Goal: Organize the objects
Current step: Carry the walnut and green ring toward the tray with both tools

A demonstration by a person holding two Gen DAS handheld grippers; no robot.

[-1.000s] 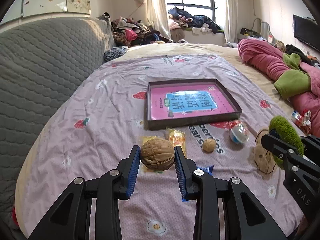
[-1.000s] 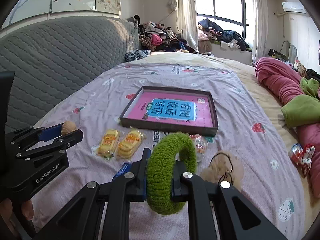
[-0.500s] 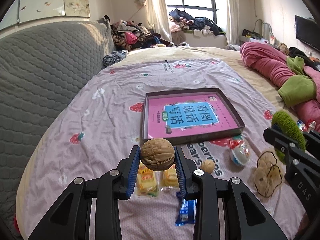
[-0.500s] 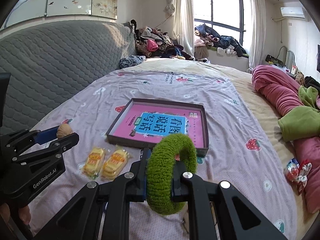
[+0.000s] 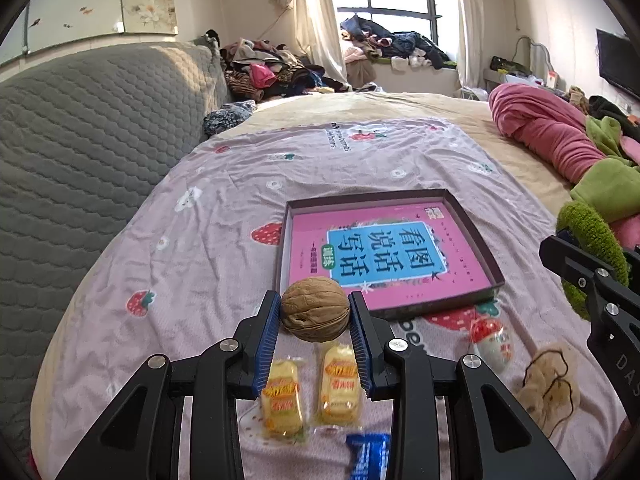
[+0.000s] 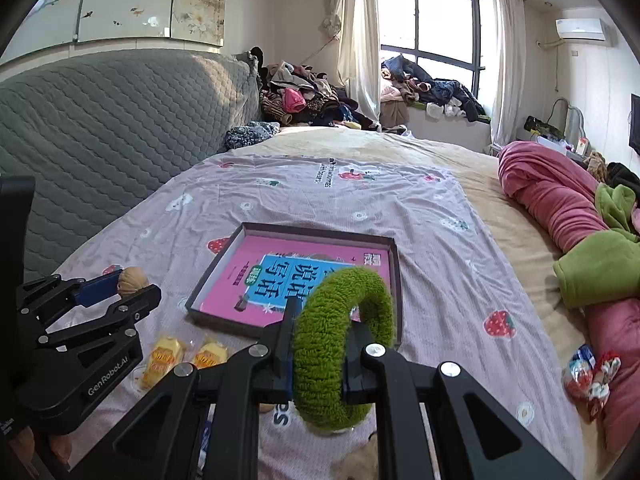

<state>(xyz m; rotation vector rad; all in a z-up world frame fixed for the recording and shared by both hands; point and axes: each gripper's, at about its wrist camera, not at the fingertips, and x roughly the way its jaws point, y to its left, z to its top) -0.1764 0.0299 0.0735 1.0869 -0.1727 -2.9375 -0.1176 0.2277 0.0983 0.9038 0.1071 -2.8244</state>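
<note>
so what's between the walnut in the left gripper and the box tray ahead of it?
Nothing. In the left wrist view the walnut, clamped in the left gripper, hangs right at the near rim of the tray; only bare bedsheet shows around that stretch.

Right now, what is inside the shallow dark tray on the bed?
The tray holds only a pink book with a blue title panel, lying flat and filling the floor. What lies under the book cannot be seen. From the right wrist, the green ring hides the tray's near corner.

Both grippers have advanced toward the shallow dark tray with pink book [image 5: 476, 276]; yellow snack packets [image 5: 308, 392] now lie beneath the left gripper [image 5: 315, 312].
</note>
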